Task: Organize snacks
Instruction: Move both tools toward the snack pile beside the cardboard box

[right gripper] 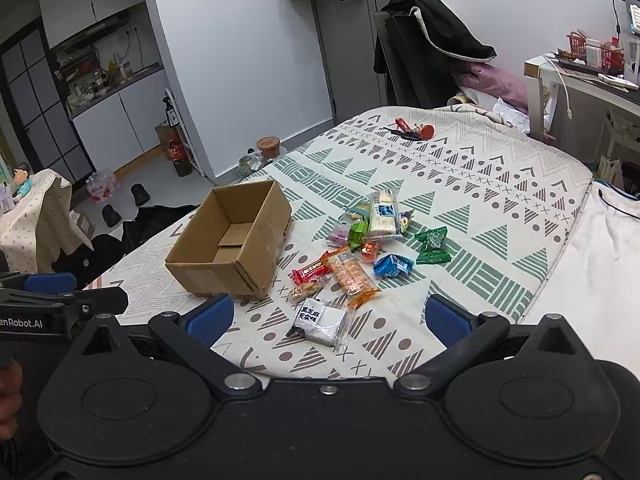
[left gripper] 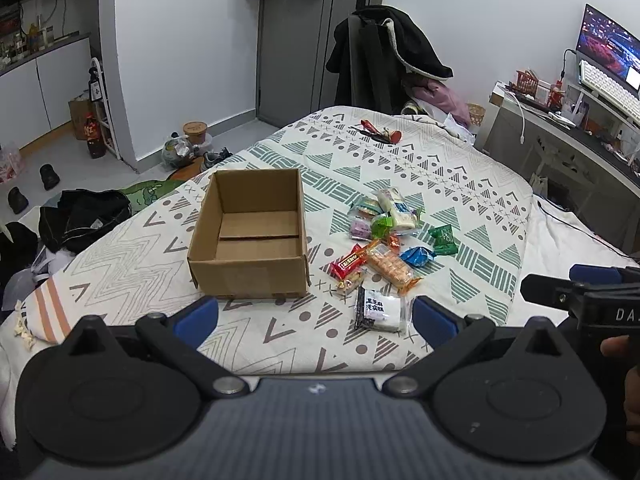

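Note:
An open, empty cardboard box (left gripper: 250, 236) sits on the patterned bedspread (left gripper: 460, 184); it also shows in the right wrist view (right gripper: 232, 244). Right of it lies a pile of wrapped snacks (left gripper: 390, 240): a red bar (left gripper: 347, 263), an orange cracker pack (left gripper: 390, 266), a blue packet (left gripper: 417, 256), a green packet (left gripper: 443, 240) and a white-and-black pack (left gripper: 380, 310) nearest me. The same pile shows in the right wrist view (right gripper: 360, 248). My left gripper (left gripper: 316, 316) is open and empty, just short of the box and the white pack. My right gripper (right gripper: 328, 316) is open and empty over the white-and-black pack (right gripper: 322, 318).
Keys and small red items (left gripper: 378, 132) lie at the bed's far end. A chair draped with a black coat (left gripper: 384, 60) stands behind the bed. A desk with monitor and keyboard (left gripper: 600, 80) is at right. Clothes and bags (left gripper: 80, 216) lie on the floor at left.

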